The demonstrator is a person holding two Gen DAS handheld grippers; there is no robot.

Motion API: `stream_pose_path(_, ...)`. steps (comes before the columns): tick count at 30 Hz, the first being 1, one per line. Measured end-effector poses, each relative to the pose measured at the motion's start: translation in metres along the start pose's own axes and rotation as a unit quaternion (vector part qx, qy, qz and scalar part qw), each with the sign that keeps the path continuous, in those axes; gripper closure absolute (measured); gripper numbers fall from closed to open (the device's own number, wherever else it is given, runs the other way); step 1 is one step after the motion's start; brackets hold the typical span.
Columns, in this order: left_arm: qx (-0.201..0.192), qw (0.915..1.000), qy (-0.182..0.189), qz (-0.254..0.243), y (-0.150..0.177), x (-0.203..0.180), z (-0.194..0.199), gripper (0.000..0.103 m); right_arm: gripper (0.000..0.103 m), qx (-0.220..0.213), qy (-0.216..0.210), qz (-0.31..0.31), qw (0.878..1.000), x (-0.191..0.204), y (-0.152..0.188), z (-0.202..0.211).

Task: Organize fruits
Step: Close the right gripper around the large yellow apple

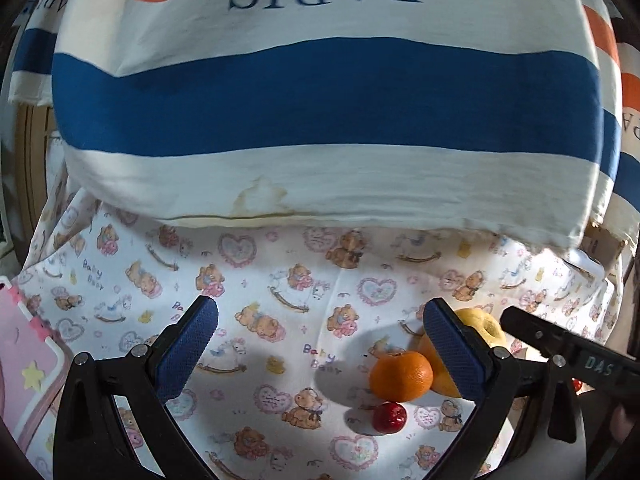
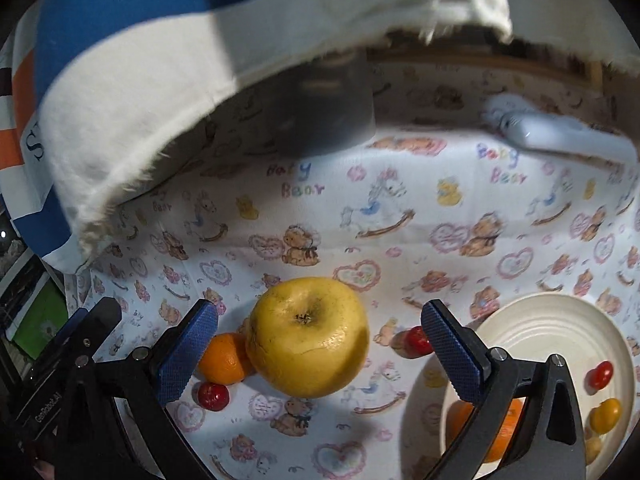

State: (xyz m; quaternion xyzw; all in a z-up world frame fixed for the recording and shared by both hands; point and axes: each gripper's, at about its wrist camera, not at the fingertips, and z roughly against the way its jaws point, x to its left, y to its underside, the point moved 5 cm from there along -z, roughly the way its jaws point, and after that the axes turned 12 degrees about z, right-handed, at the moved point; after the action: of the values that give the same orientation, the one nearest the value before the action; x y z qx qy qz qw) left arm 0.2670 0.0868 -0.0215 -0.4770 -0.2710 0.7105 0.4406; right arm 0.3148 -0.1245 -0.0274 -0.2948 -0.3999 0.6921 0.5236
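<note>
The right tool (image 2: 319, 354) hung low over the tabletop (image 2: 400, 240), which was covered in a teddy-bear print cloth, and its blue-padded fingers stood wide apart on either side of a large yellow apple (image 2: 307, 336), touching neither flank; that spacing looked chosen so the round fruit could be straddled before any squeeze. The apple sat stem-hollow up, leaning against an orange (image 2: 224, 359) on its left, with a small red fruit (image 2: 213, 396) just near of that orange and another red fruit (image 2: 416, 341) to the apple's right, close to the right finger. At the near right stood a white ribbed bowl (image 2: 560, 328) that already held an orange, a red piece and a yellow piece, so it appeared to be the collecting place, and the loose fruit was probably meant to follow. The left tool (image 1: 320, 344) was likewise spread open and empty, poised over bare cloth with the orange (image 1: 401, 376) and red fruit (image 1: 389, 418) just inside its right finger, perhaps kept aside to leave the right tool room. A striped towel (image 1: 320, 92) lettered PARIS was draped across the far side, and a pale remote-like object (image 2: 560, 136) lay far right.
</note>
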Motion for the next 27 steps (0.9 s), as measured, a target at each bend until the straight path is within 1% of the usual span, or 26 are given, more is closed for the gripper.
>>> stream_pose_path(5, -0.003, 0.9997, -0.015, 0.019, -0.005, 0.012, -0.003, 0.001, 0.001, 0.033, -0.008, -0.015, 0.999, 0.003, 0.006, -0.023)
stream_pose_path(8, -0.001, 0.9993, -0.021, 0.031, -0.006, 0.018, -0.006, 0.001, 0.001, 0.058, -0.005, -0.013, 0.998, 0.007, 0.010, -0.038)
stream_pose_path(11, 0.004, 0.9993, -0.022, 0.032, -0.005, 0.018, -0.008, 0.001, 0.001, 0.072, 0.001, -0.007, 0.997, 0.011, 0.012, -0.048)
stream_pose_path(18, -0.009, 0.9997, -0.019, 0.013, -0.006, 0.012, -0.004, 0.001, 0.001, 0.086, 0.005, -0.004, 0.996, 0.020, 0.016, -0.063)
stream_pose_path(20, -0.009, 0.9998, -0.017, 0.008, -0.006, 0.010, -0.003, 0.001, 0.004, 0.087, 0.006, -0.002, 0.996, 0.024, 0.017, -0.067)
stream_pose_path(22, -0.013, 0.9998, -0.017, 0.004, -0.006, 0.009, -0.001, 0.001, 0.008, 0.091, 0.011, 0.001, 0.996, 0.026, 0.018, -0.071)
stream_pose_path(25, -0.024, 0.9995, -0.019, -0.003, -0.007, 0.007, 0.002, 0.001, 0.010, 0.090, 0.015, 0.002, 0.996, 0.026, 0.021, -0.074)
stream_pose_path(27, -0.023, 0.9996, -0.015, -0.003, -0.007, 0.006, 0.002, 0.001, 0.010, 0.089, 0.015, 0.002, 0.996, 0.027, 0.022, -0.075)
